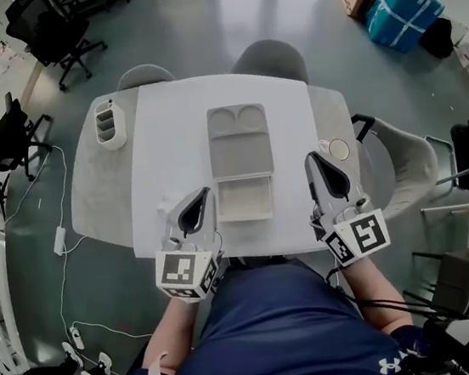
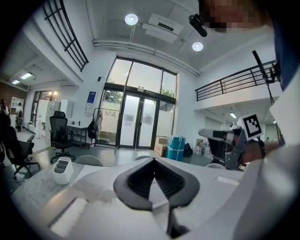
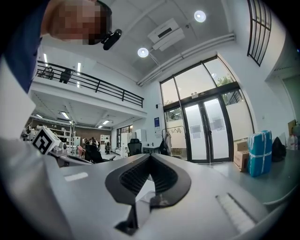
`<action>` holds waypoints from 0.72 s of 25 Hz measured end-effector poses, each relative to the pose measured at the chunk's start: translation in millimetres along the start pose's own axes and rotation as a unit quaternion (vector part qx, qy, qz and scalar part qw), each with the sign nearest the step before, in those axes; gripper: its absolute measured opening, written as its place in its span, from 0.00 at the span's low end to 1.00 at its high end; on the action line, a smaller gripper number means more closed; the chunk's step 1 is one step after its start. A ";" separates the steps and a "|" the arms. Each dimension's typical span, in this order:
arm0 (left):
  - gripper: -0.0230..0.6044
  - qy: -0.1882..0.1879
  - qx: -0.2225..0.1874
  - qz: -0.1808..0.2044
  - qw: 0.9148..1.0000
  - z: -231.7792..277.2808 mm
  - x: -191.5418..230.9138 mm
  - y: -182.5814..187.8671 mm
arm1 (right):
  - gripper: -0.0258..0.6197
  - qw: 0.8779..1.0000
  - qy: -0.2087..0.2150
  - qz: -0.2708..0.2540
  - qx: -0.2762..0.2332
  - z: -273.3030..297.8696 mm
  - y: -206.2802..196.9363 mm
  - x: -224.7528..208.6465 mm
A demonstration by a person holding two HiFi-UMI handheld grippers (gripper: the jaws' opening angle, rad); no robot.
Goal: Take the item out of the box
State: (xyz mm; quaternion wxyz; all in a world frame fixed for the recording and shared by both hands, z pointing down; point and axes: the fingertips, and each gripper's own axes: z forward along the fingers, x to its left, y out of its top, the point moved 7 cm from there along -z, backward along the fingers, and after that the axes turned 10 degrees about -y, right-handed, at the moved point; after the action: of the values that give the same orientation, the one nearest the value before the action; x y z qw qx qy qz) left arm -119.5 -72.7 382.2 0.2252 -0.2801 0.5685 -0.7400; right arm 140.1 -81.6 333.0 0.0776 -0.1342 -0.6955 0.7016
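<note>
**Position of the work.** The grey box [image 1: 241,166] lies open on the midline of the white counter [image 1: 165,148], directly ahead of the person. Its long axis runs straight away from them. The far half shows two round recesses. The near half [image 1: 246,216] is a shallow pale tray facing up. The head view does not resolve what sits in that tray, so the item's exact place inside the box cannot be confirmed. Judged from the task, it is in there and not yet lifted out.

**Tongs.** The left tongs [image 1: 205,196] are shut tip to tip with nothing between them. They rest low over the counter just beside the left wall of the near tray and angle in toward it. The right tongs [image 1: 314,161] are likewise closed and empty. They stand clearly apart from the box's right wall, level with the join between its two halves.

**Governing relation.** The box sits between the two tongs, inboard of each. The left tongs are the nearer and already point at the near tray. A short move inward and over that wall would, in my judgement, serve. Either pair must part before any grasp.

**Other items.** A white compartmented holder [image 1: 107,123] stands at the far left of the counter, and a small round disc [image 1: 338,149] lies just right of the right tongs. Neither stands between the tongs and the box.
</note>
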 end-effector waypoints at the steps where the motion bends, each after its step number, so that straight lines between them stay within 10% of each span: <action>1: 0.04 0.001 -0.001 0.000 1.000 -0.3 0.5 0.4 | 0.04 1.000 -0.001 0.001 0.001 -0.3 -0.3 -0.2; 18: 0.04 0.010 0.002 0.008 1.000 1.0 8.9 -1.1 | 0.04 1.000 0.003 0.017 0.015 4.0 -10.5 -1.4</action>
State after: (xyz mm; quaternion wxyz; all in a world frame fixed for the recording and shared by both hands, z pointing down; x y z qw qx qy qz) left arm -125.5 -78.9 384.8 0.2259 -0.2677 0.5711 -0.7424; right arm 139.5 -85.6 343.6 0.0698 -0.1468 -0.6824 0.7127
